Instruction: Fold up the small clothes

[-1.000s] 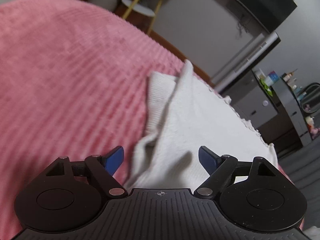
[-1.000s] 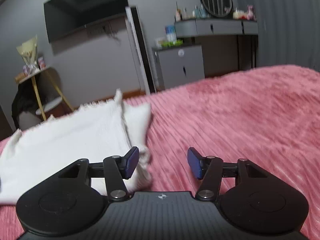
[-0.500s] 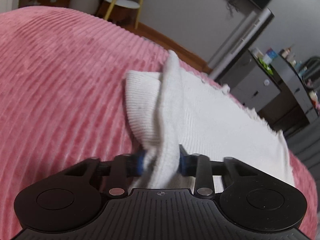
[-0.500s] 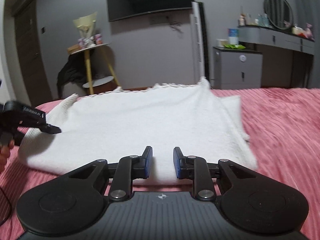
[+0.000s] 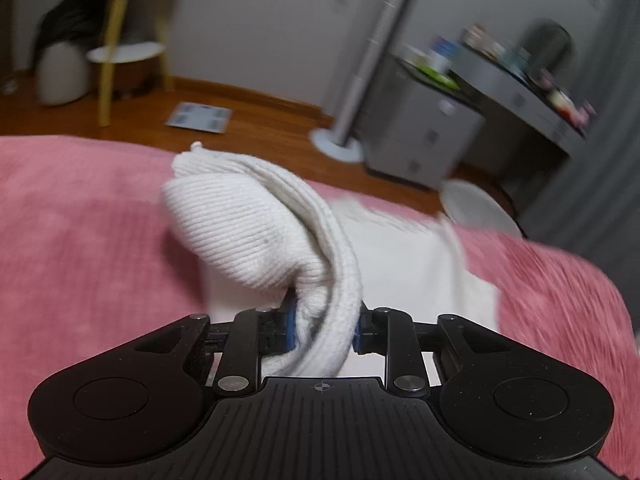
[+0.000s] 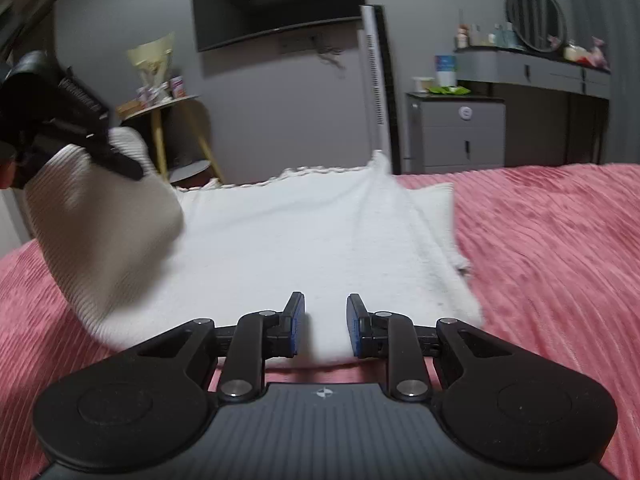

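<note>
A small white knit garment [image 6: 312, 240] lies flat on the pink ribbed bedspread [image 6: 552, 264]. My left gripper [image 5: 325, 326] is shut on the garment's left ribbed sleeve [image 5: 248, 224] and holds it lifted off the bed. In the right wrist view this gripper [image 6: 60, 112] shows at upper left with the raised sleeve [image 6: 100, 232] hanging below it. My right gripper [image 6: 325, 326] hovers over the garment's near edge. Its blue pads are narrowly apart with nothing between them. The other sleeve [image 6: 434, 216] lies flat at the right.
The bedspread [image 5: 80, 232] ends at a wooden floor [image 5: 260, 120]. Beyond stand a yellow-legged side table [image 6: 176, 136], a tall white tower fan [image 6: 376, 88], a grey cabinet [image 6: 456, 132] and a dresser with a round mirror [image 6: 536, 20]. A scale [image 5: 199, 117] lies on the floor.
My left gripper closed on the left sleeve and has lifted it up off the bed. My right gripper swung left over the garment's near edge and narrowed its jaws.
</note>
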Available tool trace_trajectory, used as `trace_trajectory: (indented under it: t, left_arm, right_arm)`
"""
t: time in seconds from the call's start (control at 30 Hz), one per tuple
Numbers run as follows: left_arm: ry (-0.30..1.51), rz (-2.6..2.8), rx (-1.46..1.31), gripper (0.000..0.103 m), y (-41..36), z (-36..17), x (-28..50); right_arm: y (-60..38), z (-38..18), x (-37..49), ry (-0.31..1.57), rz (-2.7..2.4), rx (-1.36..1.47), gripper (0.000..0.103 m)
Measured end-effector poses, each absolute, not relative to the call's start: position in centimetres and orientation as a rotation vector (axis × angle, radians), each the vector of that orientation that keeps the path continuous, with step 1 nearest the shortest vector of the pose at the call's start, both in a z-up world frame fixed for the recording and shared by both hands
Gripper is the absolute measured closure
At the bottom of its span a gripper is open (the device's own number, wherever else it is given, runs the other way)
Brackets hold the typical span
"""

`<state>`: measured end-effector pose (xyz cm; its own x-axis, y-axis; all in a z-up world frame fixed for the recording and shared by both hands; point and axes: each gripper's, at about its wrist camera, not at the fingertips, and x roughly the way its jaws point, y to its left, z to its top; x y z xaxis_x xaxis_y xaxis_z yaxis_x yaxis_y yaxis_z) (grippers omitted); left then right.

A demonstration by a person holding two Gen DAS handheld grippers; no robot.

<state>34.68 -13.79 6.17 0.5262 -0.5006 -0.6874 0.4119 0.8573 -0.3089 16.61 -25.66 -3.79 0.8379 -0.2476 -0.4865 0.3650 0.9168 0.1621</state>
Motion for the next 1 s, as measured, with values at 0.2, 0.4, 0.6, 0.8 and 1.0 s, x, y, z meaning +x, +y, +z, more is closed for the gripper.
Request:
trace_trajectory:
  t: [0.2,0.4,0.6,0.8,1.0]
  left_arm:
    - [0.877,-0.649,-0.119,0.056,-14.6,4.4,31.5]
    - [0.79,-0.483,-0.145,0.039,-7.4,4.0,27.5]
    - [0.88,-0.39,-0.206,0.041,-4.0,1.2,26.8]
    - [0.917,-0.399,-0.189,0.038,-3.5,-0.5,25.2]
    - [0.993,-0.396,-0.242,0.038,-2.3,-2.3,22.4]
  right_arm:
    - [-27.1,-4.3,16.1,0.489,-0.323,0.297,0.081]
    - [-28.2,-3.9,16.1,0.479,-0.297,0.377,0.08]
    - [-29.4,-2.2,17.0,0.456,-0.18,0.526,0.065]
    - [-32.5,-1.5,21.9,0.531,-0.003,0.8,0.036]
    - [-33.1,-2.9,29.2,0.68,0.068,0.89,0.026]
